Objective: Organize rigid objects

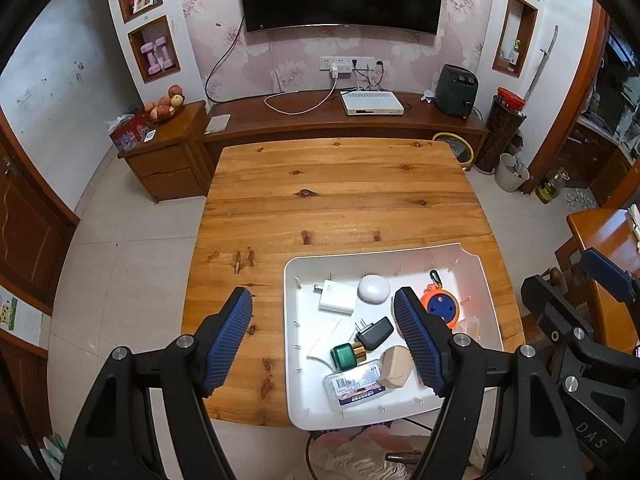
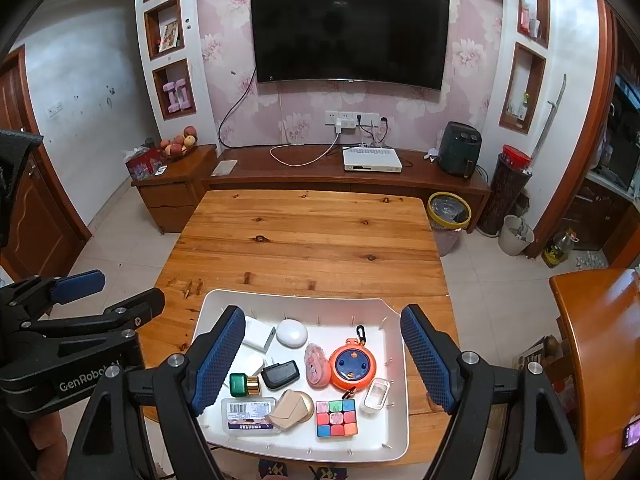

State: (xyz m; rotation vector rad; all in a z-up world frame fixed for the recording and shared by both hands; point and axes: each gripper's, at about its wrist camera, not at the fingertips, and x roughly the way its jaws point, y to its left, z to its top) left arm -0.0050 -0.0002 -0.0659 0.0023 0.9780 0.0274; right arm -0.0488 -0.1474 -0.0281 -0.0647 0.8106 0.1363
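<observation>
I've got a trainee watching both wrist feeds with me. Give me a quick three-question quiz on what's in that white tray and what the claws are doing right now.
1. True or false: both claws are open and hold nothing.
2. Which sits right beside the colour cube in the white tray? A) small clear box B) green bottle C) white charger
3. What colour is the round cord reel?

Key:
1. True: left claw and right claw hover open above the tray.
2. A.
3. Orange, with a blue centre.
</observation>
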